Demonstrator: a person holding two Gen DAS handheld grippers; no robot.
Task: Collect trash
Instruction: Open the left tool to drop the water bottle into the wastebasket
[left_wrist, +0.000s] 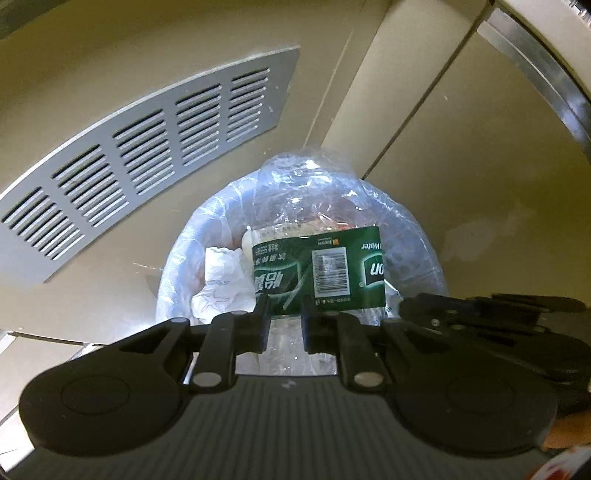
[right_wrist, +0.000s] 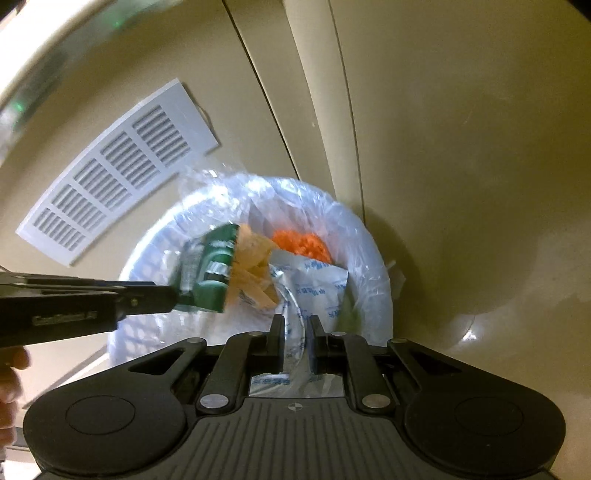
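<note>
- Below my left gripper (left_wrist: 284, 321), as its own camera shows it, sits a round white bin lined with a clear plastic bag (left_wrist: 173, 280), on a beige floor (left_wrist: 480, 184).
- My left jaws are clenched on a crushed clear plastic bottle with a green label (left_wrist: 317, 273), which hangs over the bin's mouth.
- I see a crumpled white paper (left_wrist: 221, 280) lying in the bin just left of the bottle, and a grey slotted vent panel (left_wrist: 147, 158) on the beige surface beyond.
- My right gripper (left_wrist: 480, 314) shows at the right edge, just beside the bottle.
- From the right wrist camera, my right gripper (right_wrist: 297, 325) is clenched on a thin clear plastic wrapper with blue print (right_wrist: 314, 280), over the same bin (right_wrist: 373, 258).
- My left gripper (right_wrist: 162, 299) reaches in from the left, gripping the green-labelled bottle (right_wrist: 207, 269) above the bin.
- I see something orange (right_wrist: 303, 245) deeper in the bin; I cannot tell what it is.
</note>
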